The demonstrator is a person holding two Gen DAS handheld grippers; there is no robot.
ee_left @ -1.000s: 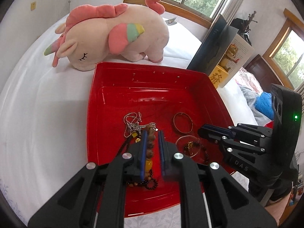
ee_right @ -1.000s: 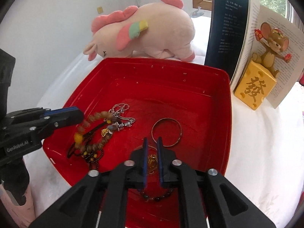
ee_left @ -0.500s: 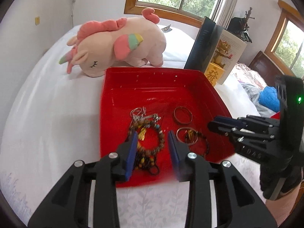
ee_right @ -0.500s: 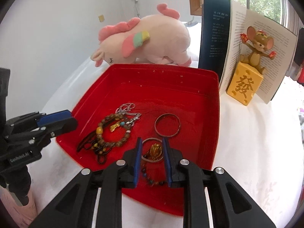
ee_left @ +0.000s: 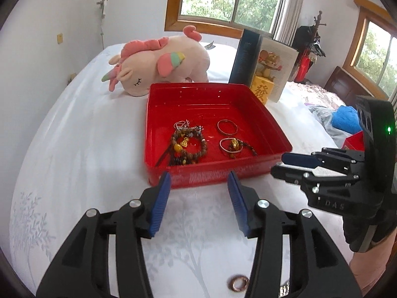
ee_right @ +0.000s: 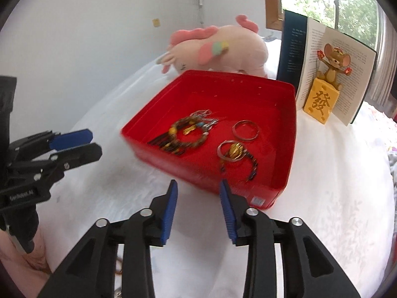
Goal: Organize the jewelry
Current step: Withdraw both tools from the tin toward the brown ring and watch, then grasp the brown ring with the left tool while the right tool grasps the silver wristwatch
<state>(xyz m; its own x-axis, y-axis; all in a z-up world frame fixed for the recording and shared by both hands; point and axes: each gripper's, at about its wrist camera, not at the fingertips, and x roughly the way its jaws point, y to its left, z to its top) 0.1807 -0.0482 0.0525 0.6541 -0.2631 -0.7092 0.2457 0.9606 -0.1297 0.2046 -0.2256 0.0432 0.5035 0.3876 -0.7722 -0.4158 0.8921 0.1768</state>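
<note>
A red tray (ee_left: 218,171) sits on the white bed. In it lie a wooden bead bracelet (ee_left: 189,146), a silver chain (ee_left: 182,124), a thin bangle (ee_left: 227,127) and a ring with a gold charm on dark beads (ee_left: 233,145). My left gripper (ee_left: 199,181) hovers just before the tray's near wall, jaws opening, nothing between them. My right gripper (ee_right: 198,188) hangs over the tray's near corner, jaws opening too, and empty; it also shows in the left wrist view (ee_left: 290,166). A small copper ring (ee_left: 238,283) lies on the sheet below the left gripper.
A pink plush unicorn (ee_left: 161,64) lies behind the tray. An open book (ee_left: 268,69) stands at the back right with a mouse figure on a yellow block (ee_right: 322,99) in front of it. Blue cloth (ee_left: 346,121) lies far right. A person's forearm (ee_right: 34,258) is at the lower left.
Both grippers let go of jewelry and opened. They drew back out of the tray and rose a little. The bead bracelet and the gold charm piece now lie in the tray.
</note>
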